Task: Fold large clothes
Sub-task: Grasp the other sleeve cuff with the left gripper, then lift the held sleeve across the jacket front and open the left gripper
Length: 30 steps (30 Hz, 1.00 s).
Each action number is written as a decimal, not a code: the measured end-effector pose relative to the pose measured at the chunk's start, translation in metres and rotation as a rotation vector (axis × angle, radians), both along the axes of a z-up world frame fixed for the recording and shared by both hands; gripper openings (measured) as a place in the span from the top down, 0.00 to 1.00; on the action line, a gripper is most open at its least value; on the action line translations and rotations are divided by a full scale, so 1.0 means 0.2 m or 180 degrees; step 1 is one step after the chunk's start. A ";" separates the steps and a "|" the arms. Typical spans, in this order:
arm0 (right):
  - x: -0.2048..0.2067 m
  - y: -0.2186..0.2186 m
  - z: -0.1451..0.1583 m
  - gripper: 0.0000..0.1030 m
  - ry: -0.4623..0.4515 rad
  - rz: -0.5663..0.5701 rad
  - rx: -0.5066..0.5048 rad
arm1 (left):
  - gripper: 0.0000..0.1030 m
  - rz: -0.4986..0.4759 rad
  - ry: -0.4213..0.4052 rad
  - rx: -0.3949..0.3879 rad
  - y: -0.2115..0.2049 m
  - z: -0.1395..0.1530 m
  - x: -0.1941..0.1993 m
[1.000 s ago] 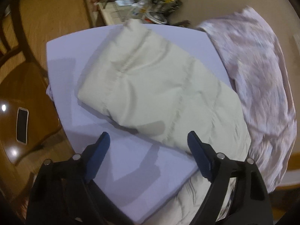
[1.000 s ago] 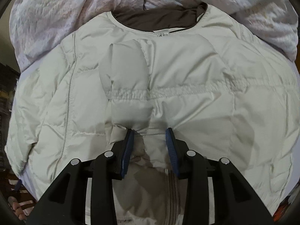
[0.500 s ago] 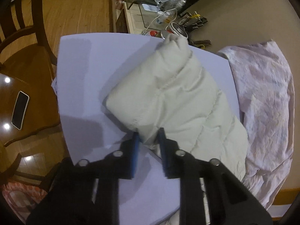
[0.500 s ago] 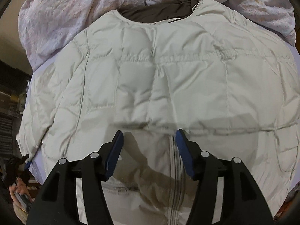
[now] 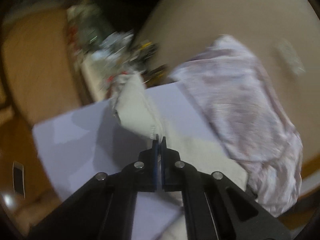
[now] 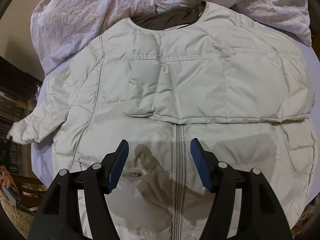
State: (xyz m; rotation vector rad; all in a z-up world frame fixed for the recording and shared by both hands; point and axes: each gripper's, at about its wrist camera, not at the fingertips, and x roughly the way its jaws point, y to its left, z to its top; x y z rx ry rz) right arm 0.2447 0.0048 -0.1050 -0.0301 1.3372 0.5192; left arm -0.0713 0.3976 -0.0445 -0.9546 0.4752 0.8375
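1. Although blurred, the left wrist view alone shows the left tongs (image 5: 159,140) closed tight on a seam of the jacket sleeve (image 5: 138,110), which rises from the pale table top (image 5: 76,132) towards the camera.
2. Left of the table in that view lie a wooden floor (image 5: 36,60) and a phone (image 5: 18,177) on a dark wooden surface; beyond the far edge stands a cluttered shelf (image 5: 104,60); on the right a pink cloth (image 5: 240,104) hangs over the table edge.
3. Bare table top shows left of the sleeve, up to the near and left edges.
4. The right wrist view alone shows the whole cream jacket (image 6: 180,92) spread flat, filling most of the table, collar (image 6: 170,20) away from the camera and zip (image 6: 178,160) running towards it.
5. In this view the sleeve (image 6: 30,128) reaches the table's left edge; the other sleeve is folded across the chest.
6. The right tongs (image 6: 159,150) hang above the lower front, jaws opening, the zip showing between them, nothing gripped.
7. The pink cloth (image 6: 80,16) borders the collar side; a strip of bare table shows at the left.
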 end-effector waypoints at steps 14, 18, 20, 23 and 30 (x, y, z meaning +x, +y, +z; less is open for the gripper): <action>0.00 -0.40 0.11 0.34 -0.0064 -0.0520 0.0144 | 0.99 -0.1968 -0.0771 0.0853 -0.75 0.64 0.81; 0.00 -0.56 0.12 0.34 -0.0044 -0.0770 0.0135 | 0.99 -0.2443 -0.0733 0.0821 -1.00 0.64 1.02; 0.00 -0.64 0.11 0.34 -0.0036 -0.0880 0.0126 | 0.99 -0.2637 -0.0673 0.0779 -1.11 0.62 1.12; -0.02 -0.74 0.10 0.34 -0.0016 -0.1033 0.0119 | 0.99 -0.2892 -0.0553 0.0709 -1.26 0.53 1.23; -0.07 -0.90 0.08 0.34 0.0016 -0.1220 0.0063 | 0.98 -0.3429 0.0061 0.0566 -1.60 0.14 1.48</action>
